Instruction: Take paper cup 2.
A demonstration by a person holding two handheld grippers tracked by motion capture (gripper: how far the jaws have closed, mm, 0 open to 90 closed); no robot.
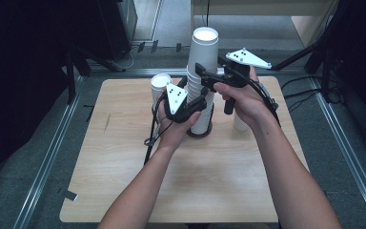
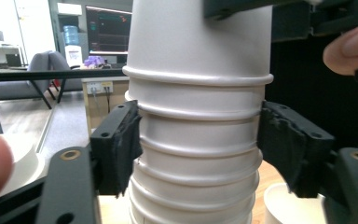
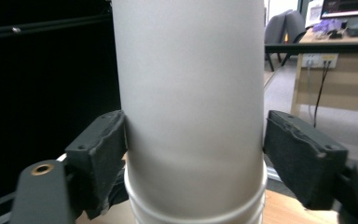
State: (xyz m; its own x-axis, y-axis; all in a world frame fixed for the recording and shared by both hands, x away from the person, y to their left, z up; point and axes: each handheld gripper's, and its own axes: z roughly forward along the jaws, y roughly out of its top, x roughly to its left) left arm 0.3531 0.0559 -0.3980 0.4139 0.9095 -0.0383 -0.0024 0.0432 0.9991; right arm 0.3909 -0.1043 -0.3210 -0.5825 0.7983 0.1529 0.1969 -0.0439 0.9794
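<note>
On the light wooden tabletop point(image 1: 124, 181), at the left of the high view, a single white paper cup point(image 1: 160, 88) stands upside down near the far edge, just behind the left hand point(image 1: 174, 129); that hand holds the left gripper point(image 1: 201, 101), whose grey three-cornered plate faces up and whose black jaws reach to the lower rings of the tall stack of upside-down white paper cups point(image 1: 201, 71) at the table's middle; in the left gripper view the left gripper point(image 2: 200, 140) straddles the stack of cups point(image 2: 198, 116), its left pad touching the rims while the right pad stands just clear of them, so the jaws are spread around the stack rather than clenched on it. The stack rests on a dark round base, and its top cup rises above both tools. Further right, the right hand point(image 1: 245, 98) carries the right gripper point(image 1: 204, 75) higher up; in the right gripper view the right gripper point(image 3: 196, 140) brackets the smooth wall of the top cup point(image 3: 191, 102), the left pad against it and the right pad at its edge; whether it truly squeezes cannot be told.
</note>
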